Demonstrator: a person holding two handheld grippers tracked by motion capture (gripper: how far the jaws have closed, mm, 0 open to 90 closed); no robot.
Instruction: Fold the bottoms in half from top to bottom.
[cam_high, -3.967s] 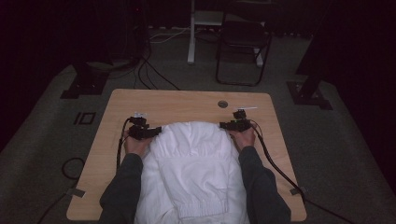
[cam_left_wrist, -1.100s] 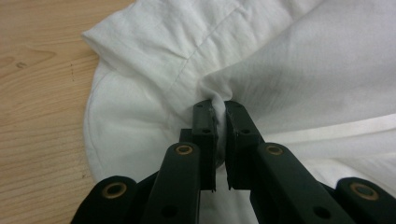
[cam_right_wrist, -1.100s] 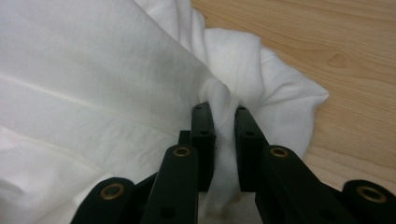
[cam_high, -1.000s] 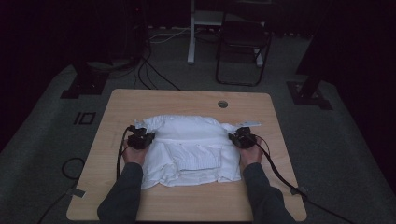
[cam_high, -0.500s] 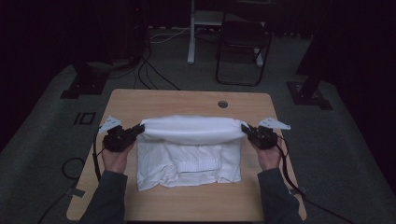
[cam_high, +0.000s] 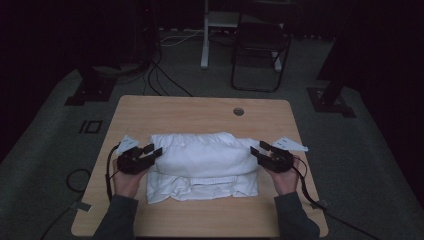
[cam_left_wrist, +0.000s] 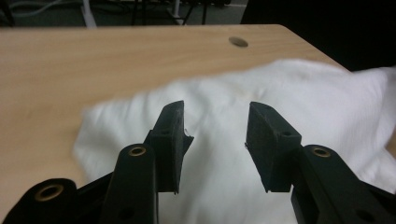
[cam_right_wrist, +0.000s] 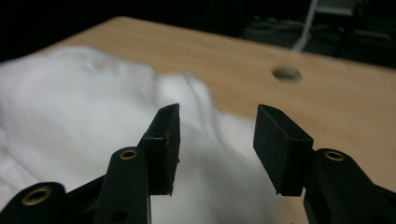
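A light wooden table (cam_high: 200, 112) stands on grey carpet in a dim room, with a round cable hole (cam_high: 238, 111) near its far edge. At the near edge, the person's forearms in dark sleeves come in over the tabletop. A folded white garment (cam_high: 200, 162) lies across the middle of the table, its upper layer doubled back over a lower layer whose ribbed hem faces the person.

The left gripper (cam_high: 154, 150) sits just beside the garment's left end, and its jaws have just been opening; in the left gripper view they stand spread, with the white cloth lying beyond and below them and nothing pinched between the pads. The right gripper (cam_high: 255, 152) is at the garment's right end, its jaws also freshly opened; the right gripper view shows them apart over the cloth, gripping nothing. Whether either set of tips brushes the fabric cannot be told.

Beyond the table, black cables (cam_high: 160, 75) trail across the floor, a white post (cam_high: 204, 35) rises from the carpet, and a dark folding chair (cam_high: 260, 50) stands against the unlit background.
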